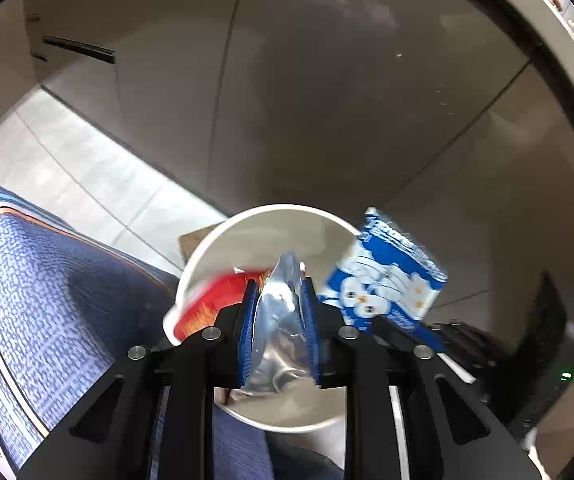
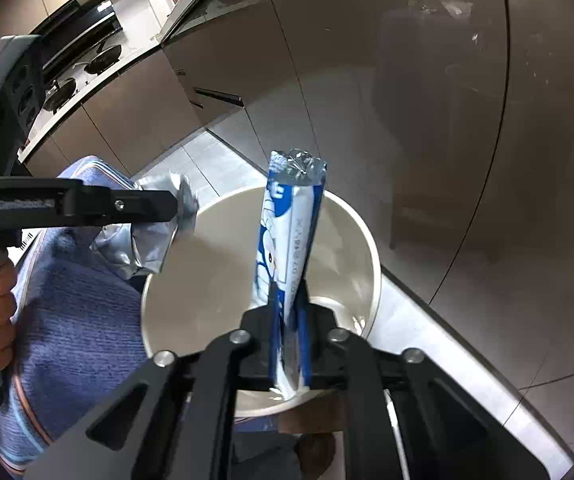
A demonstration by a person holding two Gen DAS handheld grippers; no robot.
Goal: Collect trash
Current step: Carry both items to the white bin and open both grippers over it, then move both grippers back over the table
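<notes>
Silver foil of a crumpled wrapper was seen pinched between the blue pads of the left gripper, above the rim of a white bin. A blue-and-white packet was gripped by the narrow right gripper, upright over the bin's mouth. Something red was glimpsed inside. A blue rug was spread beside the bin, near grey cabinet doors.

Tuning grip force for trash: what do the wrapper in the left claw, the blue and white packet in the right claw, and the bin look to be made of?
Silver wrapper: looks like metallised foil film, shiny, sharply creased, red print outside.
Blue and white packet: thin glossy printed plastic film, probably; clear crinkled seal at top.
White bin: smooth, glossy, rigid wall; plastic or coated paperboard, cannot tell.
</notes>
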